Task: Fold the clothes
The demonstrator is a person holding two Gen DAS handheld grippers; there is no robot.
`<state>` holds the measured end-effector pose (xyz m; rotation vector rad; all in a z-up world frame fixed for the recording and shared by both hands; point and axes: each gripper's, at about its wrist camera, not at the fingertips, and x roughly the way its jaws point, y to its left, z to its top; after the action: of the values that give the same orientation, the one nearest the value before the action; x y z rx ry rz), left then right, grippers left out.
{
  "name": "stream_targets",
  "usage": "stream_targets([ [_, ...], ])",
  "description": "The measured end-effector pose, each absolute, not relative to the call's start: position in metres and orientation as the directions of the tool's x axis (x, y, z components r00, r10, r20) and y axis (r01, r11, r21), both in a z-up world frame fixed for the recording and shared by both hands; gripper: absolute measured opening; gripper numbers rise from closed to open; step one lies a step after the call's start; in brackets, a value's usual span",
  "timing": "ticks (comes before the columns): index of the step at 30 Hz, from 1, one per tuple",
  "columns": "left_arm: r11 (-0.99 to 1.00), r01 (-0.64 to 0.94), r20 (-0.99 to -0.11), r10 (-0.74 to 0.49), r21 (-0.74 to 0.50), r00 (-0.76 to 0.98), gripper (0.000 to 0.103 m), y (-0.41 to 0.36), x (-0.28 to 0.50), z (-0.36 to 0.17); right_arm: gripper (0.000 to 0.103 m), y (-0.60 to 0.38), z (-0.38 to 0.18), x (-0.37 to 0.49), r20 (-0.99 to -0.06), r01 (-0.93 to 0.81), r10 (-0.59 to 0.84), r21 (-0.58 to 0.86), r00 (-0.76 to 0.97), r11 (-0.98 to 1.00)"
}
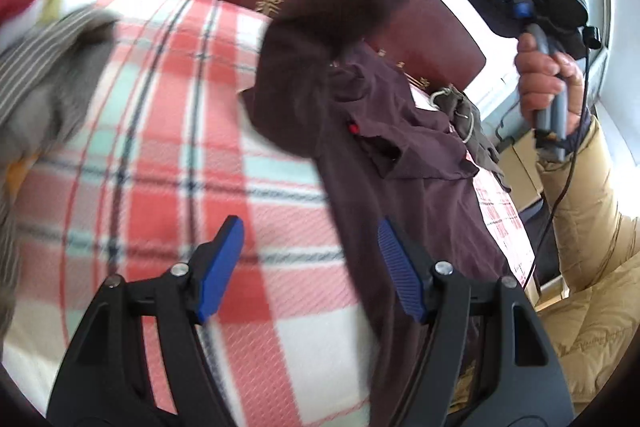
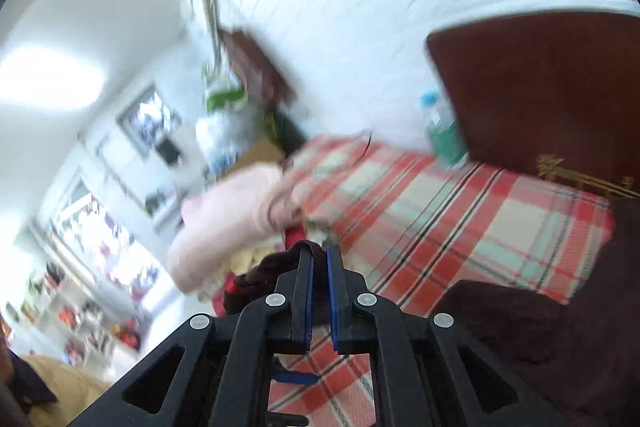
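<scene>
With our right gripper (image 2: 318, 259) pinching the dark maroon garment (image 1: 400, 155) aloft above the plaid bedspread (image 1: 180, 147), our spread left gripper (image 1: 310, 267) should catch its hanging edge.

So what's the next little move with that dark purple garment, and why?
Probably bring the open left gripper onto the hanging dark purple garment. The right gripper holds one end lifted above the plaid blanket, so the rest dangles loose.

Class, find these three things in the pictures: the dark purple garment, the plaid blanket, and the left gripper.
dark purple garment (image 1: 432, 187), left wrist view, its crumpled middle
plaid blanket (image 1: 180, 147), left wrist view, bare checked area
left gripper (image 1: 310, 267), left wrist view, midway between fingertips
</scene>
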<state>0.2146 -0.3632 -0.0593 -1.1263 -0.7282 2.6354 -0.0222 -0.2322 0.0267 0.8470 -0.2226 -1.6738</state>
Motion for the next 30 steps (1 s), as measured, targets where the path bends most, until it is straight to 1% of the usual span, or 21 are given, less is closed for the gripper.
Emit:
stream_targets([
  [2, -0.870, -0.004, -0.626, 0.358, -0.494, -0.692, 0.071, -0.359, 0.207, -0.054, 0.005, -0.192, 0.037, -0.028, -0.361, 0.728, -0.926, 0.604, -0.112, -0.324],
  [4, -0.877, -0.028, -0.632, 0.367, -0.480, -0.682, 0.071, -0.348, 0.195, -0.053, 0.005, -0.158, 0.037, -0.032, -0.342, 0.685, -0.925, 0.635, -0.165, -0.356],
  [7, -0.883, -0.059, -0.640, 0.383, -0.467, -0.666, 0.071, -0.331, 0.179, -0.054, 0.005, -0.105, 0.023, -0.033, -0.343, 0.611, -0.909, 0.675, -0.237, -0.414],
  [11, -0.889, -0.088, -0.661, 0.397, -0.449, -0.637, 0.071, -0.313, 0.165, -0.056, 0.005, -0.034, -0.004, -0.029, -0.401, 0.479, -0.859, 0.714, -0.319, -0.511],
  [18, -0.900, -0.093, -0.694, 0.392, -0.427, -0.604, 0.071, -0.296, 0.147, -0.061, 0.006, 0.069, -0.075, -0.018, -0.428, 0.226, -0.789, 0.798, -0.440, -0.559],
  [19, -0.903, -0.093, -0.699, 0.387, -0.419, -0.602, 0.071, -0.294, 0.144, -0.061, 0.007, 0.079, -0.085, -0.018, -0.438, 0.185, -0.777, 0.806, -0.452, -0.562],
  [20, -0.907, -0.094, -0.704, 0.380, -0.410, -0.600, 0.071, -0.293, 0.142, -0.061, 0.008, 0.088, -0.095, -0.017, -0.452, 0.147, -0.765, 0.810, -0.460, -0.567],
  [22, -0.915, -0.093, -0.715, 0.366, -0.391, -0.596, 0.071, -0.291, 0.137, -0.061, 0.008, 0.100, -0.110, -0.015, -0.509, 0.101, -0.732, 0.787, -0.452, -0.609],
  [23, -0.919, -0.089, -0.721, 0.359, -0.384, -0.593, 0.071, -0.291, 0.135, -0.061, 0.009, 0.098, -0.111, -0.013, -0.539, 0.113, -0.715, 0.758, -0.446, -0.642],
  [24, -0.923, -0.084, -0.727, 0.350, -0.376, -0.591, 0.071, -0.291, 0.132, -0.061, 0.015, 0.095, -0.108, -0.010, -0.553, 0.144, -0.708, 0.734, -0.439, -0.663],
  [25, -0.924, -0.081, -0.729, 0.347, -0.374, -0.591, 0.071, -0.291, 0.129, -0.061, 0.027, 0.092, -0.104, -0.008, -0.561, 0.184, -0.705, 0.711, -0.433, -0.679],
  [26, -0.924, -0.078, -0.729, 0.346, -0.375, -0.591, 0.071, -0.291, 0.126, -0.061, 0.035, 0.087, -0.097, -0.005, -0.571, 0.224, -0.700, 0.683, -0.429, -0.695],
  [27, -0.923, -0.075, -0.729, 0.345, -0.377, -0.591, 0.071, -0.291, 0.124, -0.061, 0.049, 0.079, -0.090, -0.004, -0.585, 0.261, -0.687, 0.648, -0.432, -0.716],
  [28, -0.922, -0.070, -0.727, 0.346, -0.381, -0.593, 0.071, -0.292, 0.122, -0.061, 0.054, 0.072, -0.084, -0.004, -0.594, 0.292, -0.678, 0.619, -0.433, -0.729],
  [29, -0.919, -0.063, -0.725, 0.347, -0.388, -0.595, 0.071, -0.292, 0.121, -0.061, 0.056, 0.063, -0.080, -0.006, -0.602, 0.327, -0.672, 0.589, -0.432, -0.739],
  [30, -0.917, -0.057, -0.723, 0.348, -0.395, -0.597, 0.071, -0.293, 0.120, -0.061, 0.061, 0.054, -0.076, -0.008, -0.611, 0.357, -0.664, 0.561, -0.430, -0.747],
])
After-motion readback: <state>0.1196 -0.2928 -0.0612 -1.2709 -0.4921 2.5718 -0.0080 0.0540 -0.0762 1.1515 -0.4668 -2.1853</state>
